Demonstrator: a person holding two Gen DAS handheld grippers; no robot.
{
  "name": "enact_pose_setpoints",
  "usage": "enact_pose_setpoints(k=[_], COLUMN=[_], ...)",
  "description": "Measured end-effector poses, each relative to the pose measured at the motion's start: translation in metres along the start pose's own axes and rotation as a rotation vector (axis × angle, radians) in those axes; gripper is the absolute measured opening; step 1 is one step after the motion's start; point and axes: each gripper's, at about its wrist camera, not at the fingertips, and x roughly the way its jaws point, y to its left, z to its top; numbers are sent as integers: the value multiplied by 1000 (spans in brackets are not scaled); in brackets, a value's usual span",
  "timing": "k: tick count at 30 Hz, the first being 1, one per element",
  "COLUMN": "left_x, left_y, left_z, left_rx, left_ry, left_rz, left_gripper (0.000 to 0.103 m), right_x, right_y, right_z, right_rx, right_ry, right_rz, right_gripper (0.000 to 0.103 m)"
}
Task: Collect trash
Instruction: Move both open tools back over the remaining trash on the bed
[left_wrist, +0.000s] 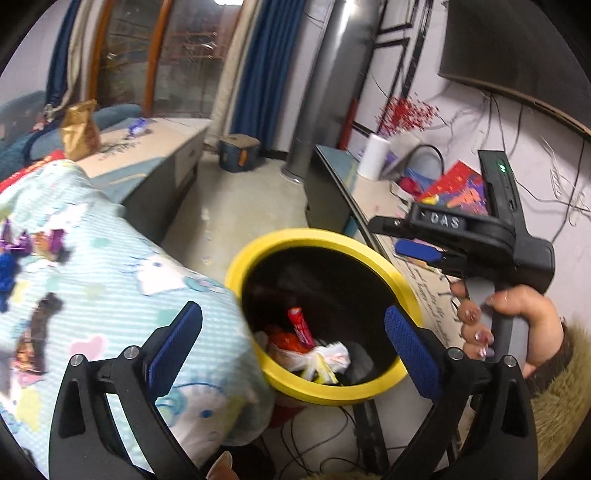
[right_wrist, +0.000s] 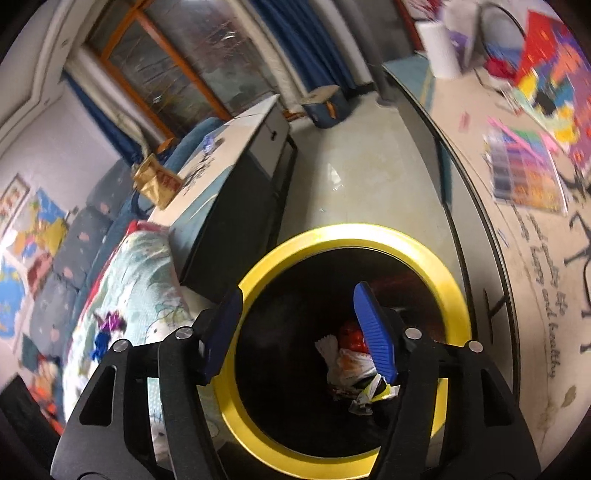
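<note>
Left wrist view looks down over the left gripper (left_wrist: 293, 345), whose blue-padded fingers (left_wrist: 175, 341) stand spread wide with nothing between them. They hang above the near edge of a bin (left_wrist: 388, 271), black inside with a yellow rim, which stands on the floor between a quilt-covered cushion (left_wrist: 110, 280) and a low table (left_wrist: 373, 195). Wrappers (left_wrist: 301, 326) lie at the bottom of the bin: a red stick pack, an orange packet and crumpled white ones.

To the right in this view a hand (left_wrist: 517, 321) wraps the grey handle of the right gripper (left_wrist: 406, 240), fingers curled round the front of it, with a furry cuff at the wrist. That gripper points across toward the bin from above the table edge; only one blue pad of it shows here.

Right wrist view looks almost straight down into the bin (right_wrist: 258, 266). The right gripper (right_wrist: 299, 332) is parted, its pads clear of everything, and the same wrappers (right_wrist: 347, 363) lie below in the bin, none held. Candy papers (right_wrist: 109, 325), purple and blue, rest on the quilted cushion (right_wrist: 147, 266) to the left of the bin, and a gold bag (right_wrist: 155, 182) stands on the cabinet (right_wrist: 236, 147) beyond
</note>
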Motion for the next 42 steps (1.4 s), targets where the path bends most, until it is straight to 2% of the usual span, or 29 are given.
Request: enact_pose_setpoints(k=[8,27,42], left_x=[-32,-111,-155], left_y=[32,110,160], left_z=[4,0,-13], left_rx=[-79,-202,-314], left_ry=[-63,-212,-265], left_rz=[79,303,397], left_gripper=[96,96,96], right_x=[-4,-14,-15], right_y=[51,136,199], right_z=[-12,-50,-92], right_rx=[-144,-355,-530], right_ry=[1,28,78], right_rz=[40,158,233], right_gripper=[61,63,66])
